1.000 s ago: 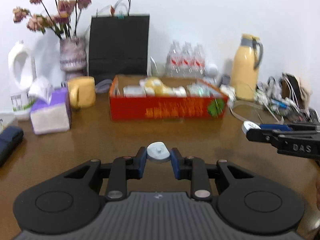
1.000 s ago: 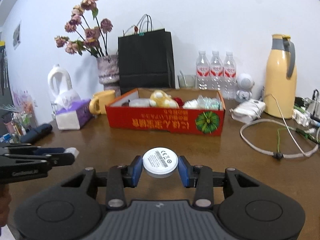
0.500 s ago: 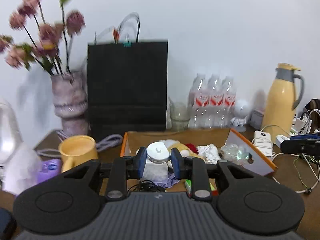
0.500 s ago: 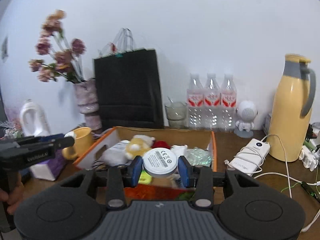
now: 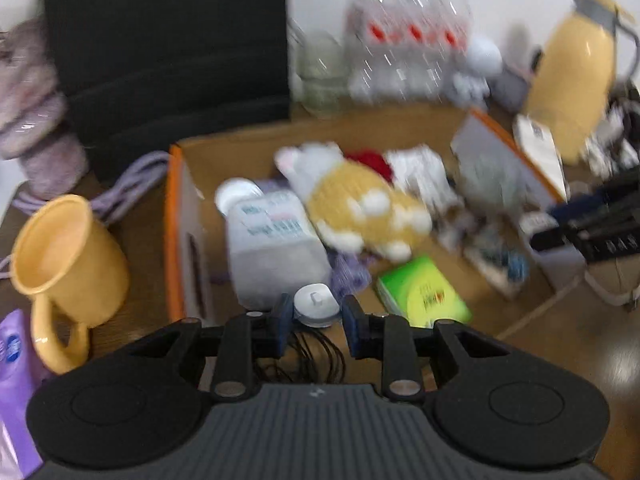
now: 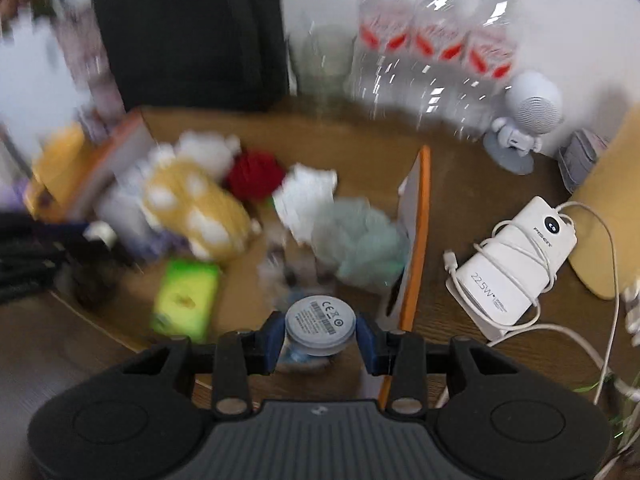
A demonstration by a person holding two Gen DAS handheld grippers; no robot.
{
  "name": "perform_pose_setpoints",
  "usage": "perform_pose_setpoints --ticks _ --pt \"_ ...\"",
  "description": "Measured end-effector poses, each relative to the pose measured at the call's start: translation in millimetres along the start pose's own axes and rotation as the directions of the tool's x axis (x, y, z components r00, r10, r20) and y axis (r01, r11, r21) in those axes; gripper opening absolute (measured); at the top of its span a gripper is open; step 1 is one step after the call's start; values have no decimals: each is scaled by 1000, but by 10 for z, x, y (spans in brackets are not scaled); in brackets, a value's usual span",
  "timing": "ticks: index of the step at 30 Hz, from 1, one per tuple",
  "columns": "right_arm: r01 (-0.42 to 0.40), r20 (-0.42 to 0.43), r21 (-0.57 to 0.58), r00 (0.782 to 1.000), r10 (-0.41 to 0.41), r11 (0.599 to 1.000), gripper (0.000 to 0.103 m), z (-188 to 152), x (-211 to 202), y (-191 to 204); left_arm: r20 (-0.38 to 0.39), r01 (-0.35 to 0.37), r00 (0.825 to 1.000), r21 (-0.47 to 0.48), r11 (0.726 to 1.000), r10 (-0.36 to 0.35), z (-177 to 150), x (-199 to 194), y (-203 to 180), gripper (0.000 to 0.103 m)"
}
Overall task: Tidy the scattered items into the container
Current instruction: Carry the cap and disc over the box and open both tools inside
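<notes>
My left gripper (image 5: 316, 314) is shut on a small white round cap-like piece (image 5: 316, 307) and holds it over the front left of the open orange cardboard box (image 5: 176, 216). My right gripper (image 6: 320, 330) is shut on a grey-white disc with a label (image 6: 320, 326) and holds it over the box's front right, next to its orange side wall (image 6: 416, 248). The box holds a yellow and white plush toy (image 5: 360, 204), a white bottle (image 5: 272, 248), a green packet (image 5: 424, 298) and crumpled wrappers. Both views are blurred.
A yellow mug (image 5: 64, 264) and a purple tissue pack (image 5: 16, 364) stand left of the box. A black bag (image 5: 168, 48), water bottles (image 6: 432, 56) and a glass stand behind it. A white power bank with cable (image 6: 516, 268), a small white robot speaker (image 6: 524, 120) and a yellow thermos (image 5: 576, 64) are to the right.
Both grippers have moved forward and tilted down over the box, each with its piece still held. The box interior now fills both views.
</notes>
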State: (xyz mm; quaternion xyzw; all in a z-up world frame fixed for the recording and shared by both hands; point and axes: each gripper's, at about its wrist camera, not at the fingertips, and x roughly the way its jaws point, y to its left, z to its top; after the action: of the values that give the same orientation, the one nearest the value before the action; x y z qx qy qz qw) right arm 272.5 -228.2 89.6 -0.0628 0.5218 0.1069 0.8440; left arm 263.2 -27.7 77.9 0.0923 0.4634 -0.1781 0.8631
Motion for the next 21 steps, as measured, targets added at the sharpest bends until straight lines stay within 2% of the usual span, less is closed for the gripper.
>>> perform_pose_setpoints --ticks 4,8,10,11,13,14,15,16,18,21 --pt "25 -115 -72 993 -33 997 38 87 255 136 -108 15 994 -8 1000 -16 42 267 5 27" --pt "6 -228 -81 973 -25 997 38 141 472 179 -156 27 987 -26 999 -31 93 390 5 29" --pt "8 -256 -94 966 -32 996 41 153 518 216 -174 34 984 -28 999 -38 121 412 8 34" --pt "10 -268 -91 963 -34 996 46 163 519 223 -191 47 980 -36 998 -53 137 426 17 41" --pt "0 -292 -70 956 -20 998 64 197 513 227 -210 60 975 -48 997 -69 174 421 22 50" --pt "-7 -301 -54 954 -10 998 78 214 506 222 -225 54 972 -60 997 -66 199 407 26 60" --pt "-13 -309 -34 951 2 999 84 231 487 212 -243 38 968 -72 997 -55 230 400 22 75" --pt "-23 -316 -12 949 18 1000 84 253 450 199 -270 20 962 -81 997 -41 258 367 27 80" --pt "-46 -321 27 946 52 999 86 294 358 174 -289 24 956 -83 996 -47 305 277 27 81" --pt "-67 -299 103 949 95 992 92 376 131 136 -273 14 961 -76 997 -34 401 27 39 89"
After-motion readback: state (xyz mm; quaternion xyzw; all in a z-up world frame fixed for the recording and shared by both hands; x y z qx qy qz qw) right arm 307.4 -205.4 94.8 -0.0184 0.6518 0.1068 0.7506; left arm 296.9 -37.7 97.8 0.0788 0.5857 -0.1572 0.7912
